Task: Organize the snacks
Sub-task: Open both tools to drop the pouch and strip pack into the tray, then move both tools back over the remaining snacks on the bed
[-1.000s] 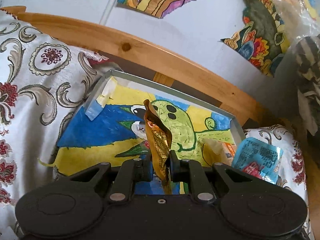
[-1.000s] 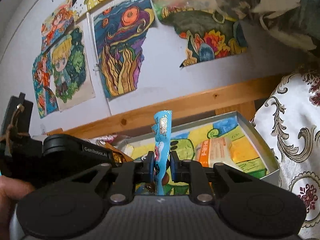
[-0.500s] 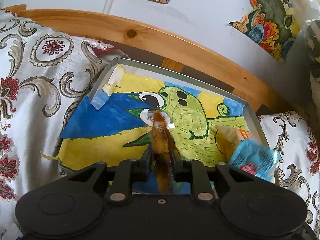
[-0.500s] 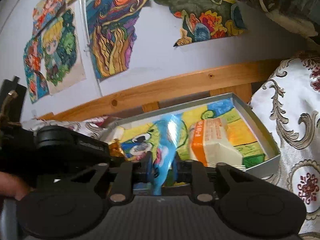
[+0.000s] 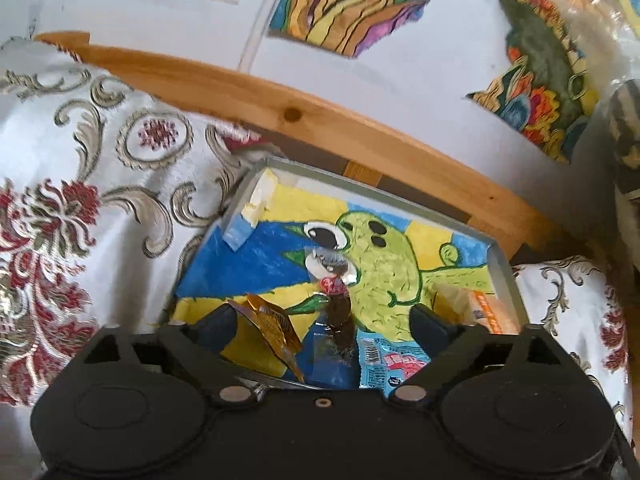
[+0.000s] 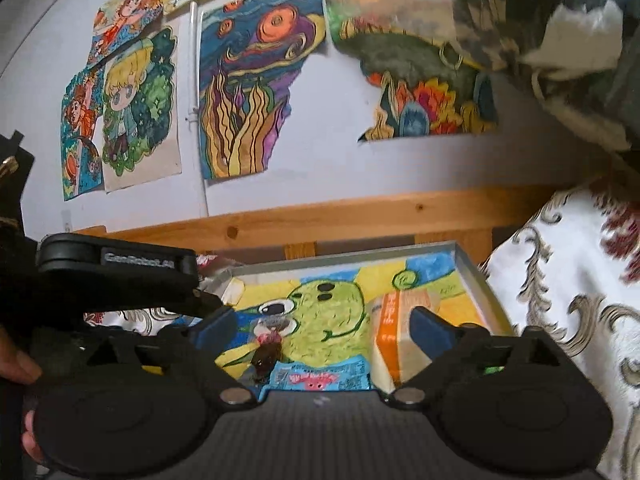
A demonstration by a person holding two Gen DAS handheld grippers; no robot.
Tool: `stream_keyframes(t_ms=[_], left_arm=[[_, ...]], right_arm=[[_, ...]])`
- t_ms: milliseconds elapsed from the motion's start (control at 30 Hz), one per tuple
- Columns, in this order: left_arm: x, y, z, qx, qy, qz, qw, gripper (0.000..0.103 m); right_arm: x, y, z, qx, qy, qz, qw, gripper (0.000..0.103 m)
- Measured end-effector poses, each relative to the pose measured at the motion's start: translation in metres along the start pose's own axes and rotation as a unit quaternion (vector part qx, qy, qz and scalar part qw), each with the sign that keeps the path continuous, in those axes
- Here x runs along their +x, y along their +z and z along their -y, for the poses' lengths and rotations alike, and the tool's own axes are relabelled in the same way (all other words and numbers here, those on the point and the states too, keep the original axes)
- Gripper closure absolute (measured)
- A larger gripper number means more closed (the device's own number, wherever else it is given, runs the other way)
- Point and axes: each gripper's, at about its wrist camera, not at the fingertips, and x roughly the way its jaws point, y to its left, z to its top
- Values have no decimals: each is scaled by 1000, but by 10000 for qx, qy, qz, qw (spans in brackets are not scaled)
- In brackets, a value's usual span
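A shallow grey tray [image 5: 505, 276], lined with a drawing of a green creature, is seen just ahead of both tongs, lying on patterned cloth [image 5: 80, 208]. Four snacks lie in it. A gold wrapper [image 5: 272, 328] is found between the fingers of the left tongs [image 5: 324, 326], nearer the left finger and tilted; whether it touches that finger cannot be told. A dark brown wrapper [image 5: 338, 316] with a silver and red end lies about midway between those fingers, and a blue packet [image 5: 390, 364] is seen nearer the right finger. An orange-and-white pack [image 6: 394, 336] rests at the tray's right side, partly hidden behind the right finger of the right tongs [image 6: 324, 328].

Both tongs are spread wide and nothing is gripped in either. Through the right tongs the blue packet [image 6: 320, 376] is seen lying flat at the near edge, with the brown wrapper [image 6: 266, 350] just to its left.

The body of the left tongs is seen at the left of the right view, with fingers of a hand [image 6: 18, 368] at the frame's edge. A wooden rail [image 5: 320, 120] runs beyond the tray, and coloured drawings [image 6: 248, 92] are fixed to the wall above it. Patterned cloth [image 6: 568, 320] is also seen to the right of the tray.
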Motion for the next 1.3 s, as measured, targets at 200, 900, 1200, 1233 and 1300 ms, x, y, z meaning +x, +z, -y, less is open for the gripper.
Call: stream_keyframes(t_ms=[200,900,1200,1233,1300], left_arm=[[-39,-3,-1,190,-24,335,9993,1],[-167,-69,-46,873,123,739,9934,1],[-190,-112,-83,970,272,419,9940,1],[-192,-116,-86,956,282,368,9943,1],[-195,-123,-93,946,277,290,9947,1]], right_arm=[[-27,10,-5,-119,-173,171,9996,0],[-145,-10,-25,-303,-352,-59,9989,0],[-182,-36,-46,-650,-281,-480,9963,0],[-184,-38,-47,-662,-272,-528,9960,0],[-187,-41,-50,-686,-245,-620,9954,0]])
